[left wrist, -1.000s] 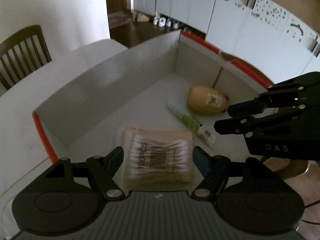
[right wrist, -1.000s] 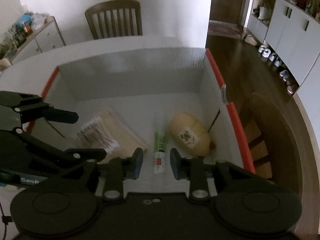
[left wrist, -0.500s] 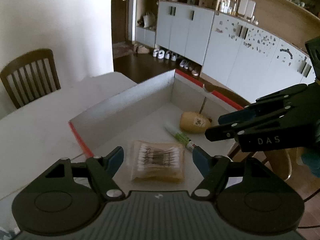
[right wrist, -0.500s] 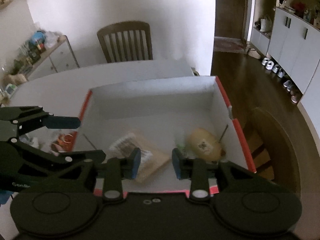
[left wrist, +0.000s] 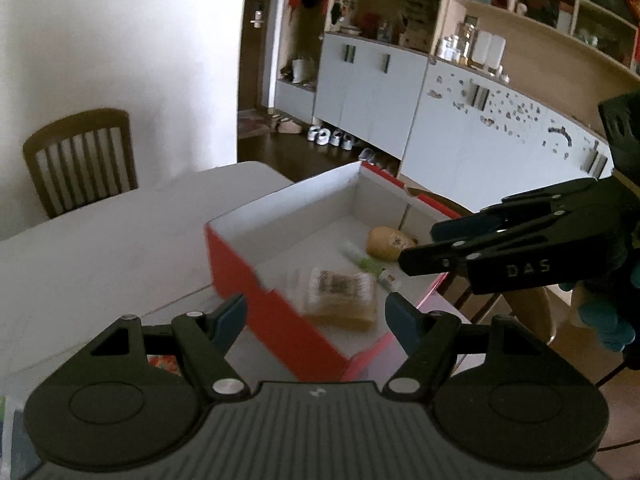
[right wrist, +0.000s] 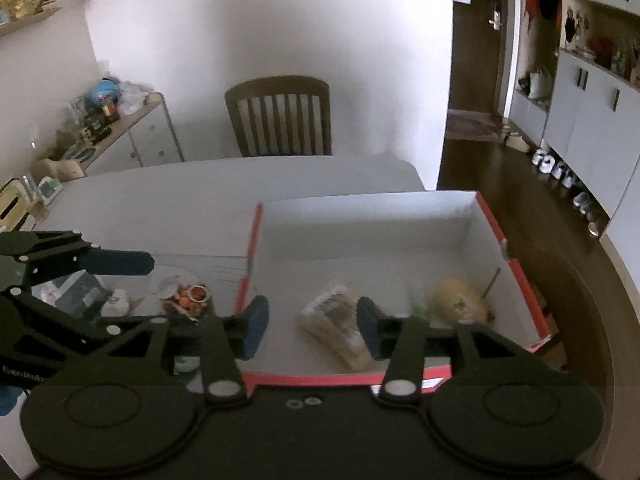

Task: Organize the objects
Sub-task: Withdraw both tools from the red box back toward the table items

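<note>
A red box with a white inside [left wrist: 248, 280] [right wrist: 492, 216] stands on the white table. In it lie a pack of cotton swabs [left wrist: 342, 294] [right wrist: 334, 320], a green tube [left wrist: 366, 264] and a tan oval object [left wrist: 386, 242] [right wrist: 458, 302]. My left gripper [left wrist: 316, 318] is open and empty, raised above the box's near corner. My right gripper [right wrist: 310, 326] is open and empty, above the box's near edge. Each gripper shows in the other's view: the right one [left wrist: 500, 240], the left one [right wrist: 80, 260].
Small loose items lie on the table left of the box [right wrist: 184, 294]. A wooden chair [right wrist: 280, 116] stands at the table's far side. A second chair [right wrist: 576, 320] is right of the box. A sideboard with clutter [right wrist: 104, 128] and white cabinets [left wrist: 460, 120] line the walls.
Both grippers have pulled up and back from inside the box. The cotton swab pack now lies free in the box. The right gripper's jaws stand wider apart.
</note>
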Tool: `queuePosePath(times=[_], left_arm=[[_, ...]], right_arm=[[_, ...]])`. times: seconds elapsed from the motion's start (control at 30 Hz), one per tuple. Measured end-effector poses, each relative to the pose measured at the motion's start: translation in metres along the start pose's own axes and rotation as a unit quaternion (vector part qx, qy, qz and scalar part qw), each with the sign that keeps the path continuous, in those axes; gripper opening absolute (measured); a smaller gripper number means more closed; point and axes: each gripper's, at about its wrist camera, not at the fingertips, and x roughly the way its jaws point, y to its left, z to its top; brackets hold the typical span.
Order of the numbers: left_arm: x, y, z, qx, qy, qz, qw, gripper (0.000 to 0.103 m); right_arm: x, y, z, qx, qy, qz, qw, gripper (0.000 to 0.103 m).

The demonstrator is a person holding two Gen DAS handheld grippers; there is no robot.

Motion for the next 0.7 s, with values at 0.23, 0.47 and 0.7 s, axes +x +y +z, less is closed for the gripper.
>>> queuePosePath(times=[0.23, 0.47, 0.7], left_arm=[[-0.038, 0.032, -0.027, -0.013, -0.009, 0.013, 0.9998, 0.083], [-0.064, 0.056, -0.049, -0.028, -0.015, 0.023, 0.9992, 0.085], [-0.086, 0.084, -0.064, -0.038, -0.014, 0.033, 0.9986, 0.099]], right_arm=[[-0.002, 0.034, -0.009, 0.005, 0.002, 0.008, 1.000, 0.054], [-0.002, 0.066, -0.020, 0.010, 0.001, 0.006, 1.000, 0.069], [-0.003, 0.092, -0.030, 0.017, -0.002, 0.003, 1.000, 0.080]])
